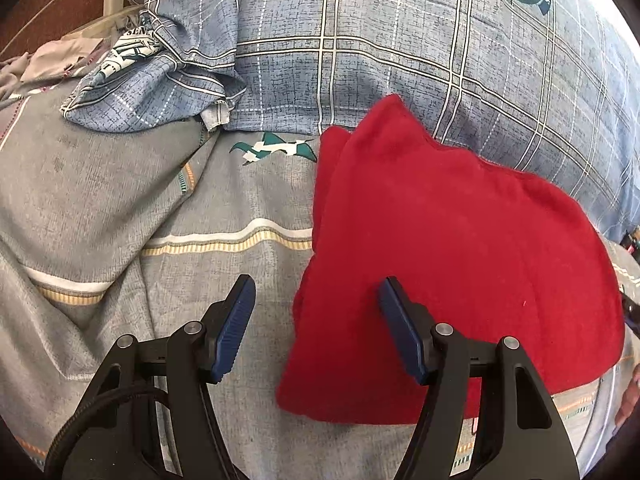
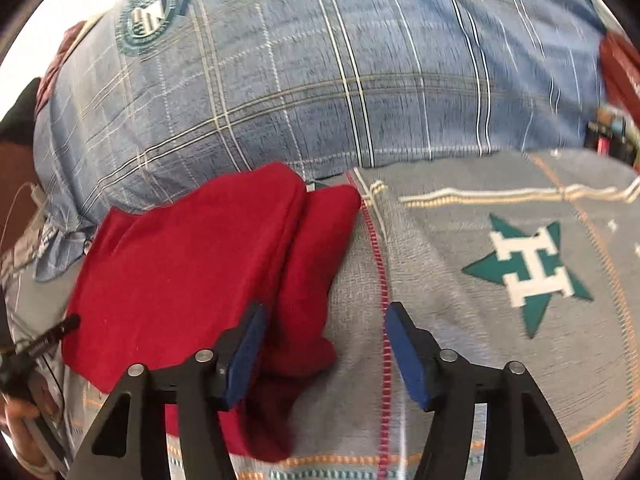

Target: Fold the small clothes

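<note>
**Red garment lay folded on the bed, both grippers free above it**

At the far left of the left wrist view a crumpled blue-and-white plaid pillowcase (image 1: 160,80) sat bunched against the grey printed bedsheet (image 1: 100,208), pushed aside, it seemed, to leave working room in the middle of the bed. Behind it a large blue plaid pillow (image 1: 400,40) ran across the back of the scene, and the soft red fleece garment (image 1: 440,260) rested on the sheet with its far corner touching that pillow. The garment looked doubled over on itself into a compact block with layered edges (the exact kind of clothing could not be told from the folds), which suggested the folding was well along or done.

The left hand-held gripper (image 1: 316,300) hung over the garment's left border with its blue-padded fingers spread wide: the left pad (image 1: 236,332) above bare sheet, the right pad (image 1: 400,332) above red fabric, nothing pinched between them. Whether the pads brushed the cloth could not be judged.

Moving rightward, the right wrist view showed the same garment (image 2: 180,272) from its other side, a thick folded lip facing the camera. The right hand-held gripper (image 2: 324,320) was likewise parted wide and held nothing, its left pad over the red edge and its right pad over the sheet, beside a green star emblem with a white letter H (image 2: 532,272) printed on the bedsheet. Straddling the two opposite borders this way would suit squaring up or pressing the edges, though that is only a reading of the pose.
</note>
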The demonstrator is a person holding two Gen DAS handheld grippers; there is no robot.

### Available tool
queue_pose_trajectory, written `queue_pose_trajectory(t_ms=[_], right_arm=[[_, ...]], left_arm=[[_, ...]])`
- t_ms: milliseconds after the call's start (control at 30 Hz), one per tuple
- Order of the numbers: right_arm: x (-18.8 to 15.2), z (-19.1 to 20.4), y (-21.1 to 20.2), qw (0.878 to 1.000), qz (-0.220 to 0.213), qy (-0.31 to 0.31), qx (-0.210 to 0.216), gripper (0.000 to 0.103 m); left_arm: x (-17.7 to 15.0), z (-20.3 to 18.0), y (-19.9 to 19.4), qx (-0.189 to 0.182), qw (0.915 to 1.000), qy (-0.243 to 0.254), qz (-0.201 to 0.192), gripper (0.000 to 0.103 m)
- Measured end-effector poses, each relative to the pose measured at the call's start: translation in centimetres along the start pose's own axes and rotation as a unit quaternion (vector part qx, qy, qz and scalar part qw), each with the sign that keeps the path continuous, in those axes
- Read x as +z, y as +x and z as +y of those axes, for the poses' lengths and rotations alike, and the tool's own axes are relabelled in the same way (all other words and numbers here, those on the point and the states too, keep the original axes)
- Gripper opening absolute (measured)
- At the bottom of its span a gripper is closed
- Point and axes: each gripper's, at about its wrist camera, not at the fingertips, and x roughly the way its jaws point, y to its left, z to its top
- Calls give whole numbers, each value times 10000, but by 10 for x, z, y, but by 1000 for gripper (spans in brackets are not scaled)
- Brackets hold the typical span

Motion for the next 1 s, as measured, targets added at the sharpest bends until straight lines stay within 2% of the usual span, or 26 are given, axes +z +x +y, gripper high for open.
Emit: queue_pose_trajectory(t_ms=[67,167,300,333,367,400,467,500,533,633,767,800,900,1000], right_arm=[[4,-1,10,9994,27,343,105,76],[7,-1,22,9962,113,789,357,79],[10,19,30,9984,77,526,207,79],[11,23,32,9986,106,483,195,75],[11,28,34,9989,130,404,185,55],[13,33,36,9993,165,230,225,46],[16,50,32,9990,51,-419,-159,17],[16,64,26,9952,-32,-887,-416,15],[16,76,19,9908,-132,-1259,-475,12],[10,90,6,9808,-322,-1788,-713,11],[0,72,34,9816,147,-1608,-1020,11],[-2,70,35,9818,102,-1594,-1033,12],[0,73,19,9824,-7,-1508,-1105,24],[4,81,-9,9830,-347,-1451,-1071,38]], left_arm=[[0,1,0,-14,10000,-1,7,66],[0,0,1,-18,10000,14,21,66],[1,-1,0,9,10000,16,21,66],[0,-2,0,14,10000,22,20,66],[1,-2,0,15,10000,29,19,66],[1,-2,0,12,10000,31,20,66],[1,-1,0,6,10000,13,23,66],[1,-1,0,8,10000,10,25,65],[0,-1,0,16,10000,12,24,66],[-1,-2,0,8,10000,33,16,66],[-2,0,1,-78,9999,-53,73,66],[-2,1,-1,-71,9999,-58,65,66],[-1,6,-6,-67,9999,-125,69,65],[0,13,-9,-52,9997,-247,65,65]])
